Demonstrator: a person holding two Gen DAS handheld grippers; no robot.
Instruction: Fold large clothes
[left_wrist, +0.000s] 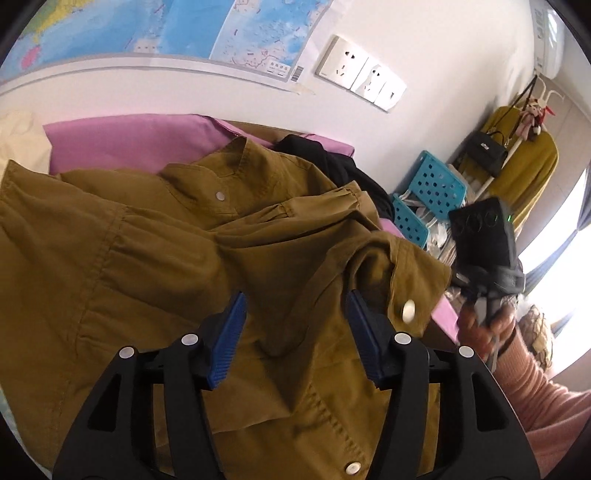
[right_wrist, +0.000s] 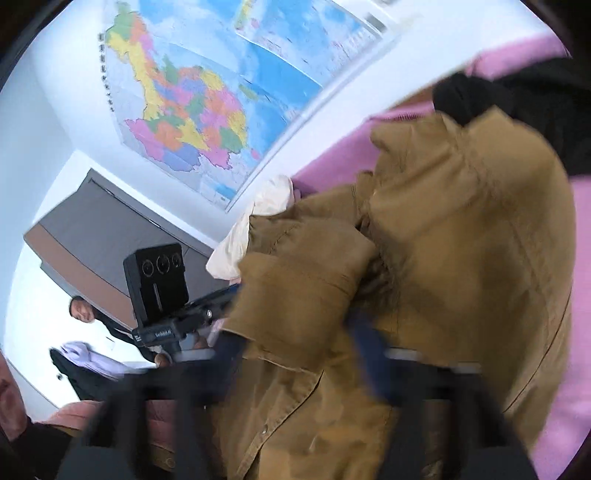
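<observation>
A large mustard-brown shirt (left_wrist: 147, 240) with snap buttons lies rumpled on a pink sheet (left_wrist: 129, 136). My left gripper (left_wrist: 295, 332) hovers over its front with the blue pads apart and open; cloth lies below them, not pinched. At the right, a hand in a pink sleeve (left_wrist: 535, 398) holds the other gripper's black camera box (left_wrist: 480, 229) by the shirt's buttoned cuff (left_wrist: 406, 295). The right wrist view is blurred: my right gripper (right_wrist: 299, 350) has a folded cuff of the shirt (right_wrist: 461, 221) between its fingers. The blur hides whether the pads press on it.
A black garment (left_wrist: 332, 158) lies behind the shirt and a cream cloth (right_wrist: 255, 221) at its far side. Blue perforated baskets (left_wrist: 439, 181) and a rack with a yellow garment (left_wrist: 528, 162) stand by the window. A map (left_wrist: 147, 26) hangs above. A person (right_wrist: 81, 310) stands in the background.
</observation>
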